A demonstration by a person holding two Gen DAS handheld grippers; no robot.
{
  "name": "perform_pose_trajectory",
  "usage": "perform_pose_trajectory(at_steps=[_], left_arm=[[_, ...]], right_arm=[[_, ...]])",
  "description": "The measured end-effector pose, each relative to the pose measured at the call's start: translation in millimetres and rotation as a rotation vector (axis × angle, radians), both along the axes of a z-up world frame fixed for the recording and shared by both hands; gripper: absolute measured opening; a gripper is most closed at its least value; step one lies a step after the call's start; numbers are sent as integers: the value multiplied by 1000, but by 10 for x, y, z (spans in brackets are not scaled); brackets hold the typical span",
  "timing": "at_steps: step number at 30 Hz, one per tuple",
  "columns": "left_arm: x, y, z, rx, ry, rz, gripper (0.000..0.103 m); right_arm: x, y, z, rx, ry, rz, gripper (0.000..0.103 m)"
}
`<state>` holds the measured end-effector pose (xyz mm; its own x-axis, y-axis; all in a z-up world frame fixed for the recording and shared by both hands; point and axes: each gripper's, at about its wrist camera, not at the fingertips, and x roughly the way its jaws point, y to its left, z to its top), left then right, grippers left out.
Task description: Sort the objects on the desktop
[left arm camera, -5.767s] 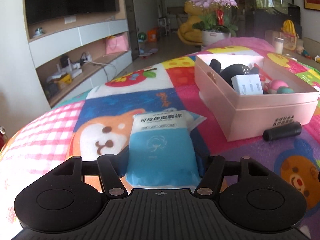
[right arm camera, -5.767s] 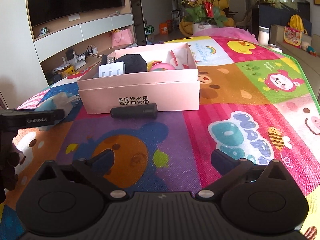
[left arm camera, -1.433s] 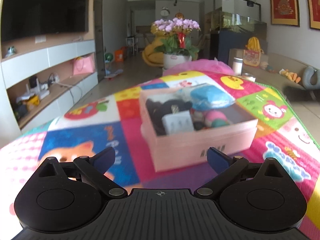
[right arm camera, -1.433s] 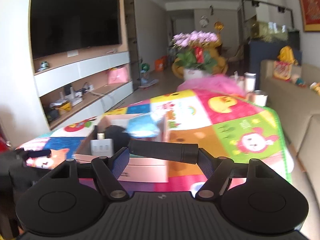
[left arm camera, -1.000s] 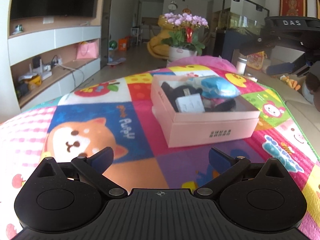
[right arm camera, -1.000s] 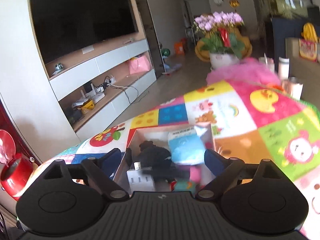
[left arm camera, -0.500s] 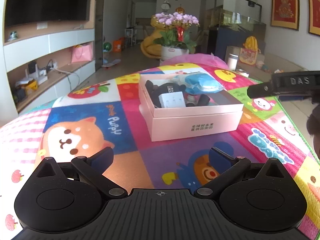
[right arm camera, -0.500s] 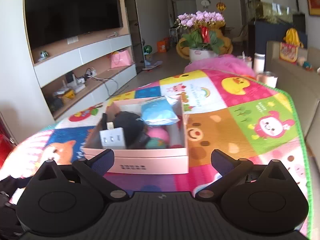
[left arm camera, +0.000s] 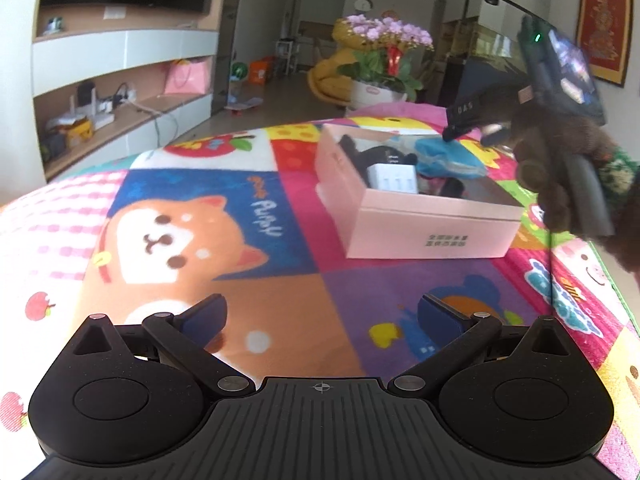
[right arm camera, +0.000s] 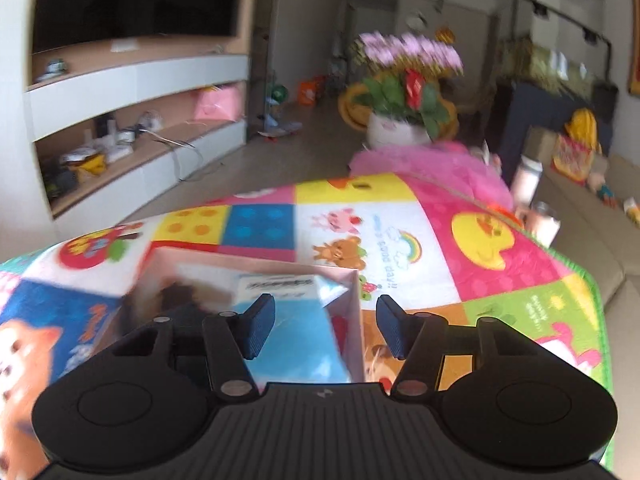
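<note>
A pink box (left arm camera: 432, 228) stands on the colourful mat and holds a blue packet (left arm camera: 448, 158), a white charger (left arm camera: 394, 178) and dark items. My left gripper (left arm camera: 322, 314) hovers open over the mat in front of the box, nothing between its fingers. A gloved hand (left arm camera: 560, 168) holds my right gripper (left arm camera: 468, 134) above the box's far right corner. In the blurred right wrist view, my right gripper (right arm camera: 326, 326) has its jaws closing, straddling the box wall (right arm camera: 358, 320) and a corner of the blue packet (right arm camera: 296, 340); the pads press on nothing.
A potted pink flower (left arm camera: 378, 92) stands beyond the mat's far end. Wall shelving (left arm camera: 120, 92) with a television runs along the left. A white bottle (right arm camera: 528, 176) and a cup (right arm camera: 544, 220) sit off the mat's right edge, beside a sofa.
My right gripper dropped the black cylinder into the box, pulled back, then moved forward over the box's right corner with its jaws narrower. The left gripper stayed open and barely shifted.
</note>
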<state>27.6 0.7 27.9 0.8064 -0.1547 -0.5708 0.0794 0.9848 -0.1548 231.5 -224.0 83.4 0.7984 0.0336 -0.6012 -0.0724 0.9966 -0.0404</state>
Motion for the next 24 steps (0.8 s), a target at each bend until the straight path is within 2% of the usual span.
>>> perform_pose_trajectory(at_steps=[2,3,5,6,8,9,12,14,15,17,19,22,24], left_arm=[[8,57,-17,-10,5,14,103],[18,81,-26,-18,8,21,103],[46,107,-41,-39,17,31,103],[62,110,-48,-49,22,31,103],[64,96,-46,-58,25,23,103],[49,82,-39,-57,21,16,103],[5,56,-28,-53,10,-4,103],[13,44,-34,-56,11,-1,103],[22,39,-41,-60,14,2,103],[38,20,-58,-68,21,5,103],[49,-4,-76,-73,28,2,103],[41,-41,-85,-79,31,-9,103],[24,-46,-80,-79,30,-15,103]], right_arm=[[106,-90,-52,122,45,-19,56],[109,-108,-44,198,79,0,52],[77,-70,-51,325,172,94,43],[30,3,-65,305,175,102,43],[-56,159,-104,187,140,118,43],[-76,176,-121,168,136,122,43],[-129,129,-97,215,192,133,43],[-197,103,-62,198,198,163,43],[-264,108,-31,167,175,154,43],[-462,187,67,64,64,144,46],[-657,313,152,2,-13,209,52],[-749,522,181,30,43,332,55],[-709,658,120,29,83,344,55]])
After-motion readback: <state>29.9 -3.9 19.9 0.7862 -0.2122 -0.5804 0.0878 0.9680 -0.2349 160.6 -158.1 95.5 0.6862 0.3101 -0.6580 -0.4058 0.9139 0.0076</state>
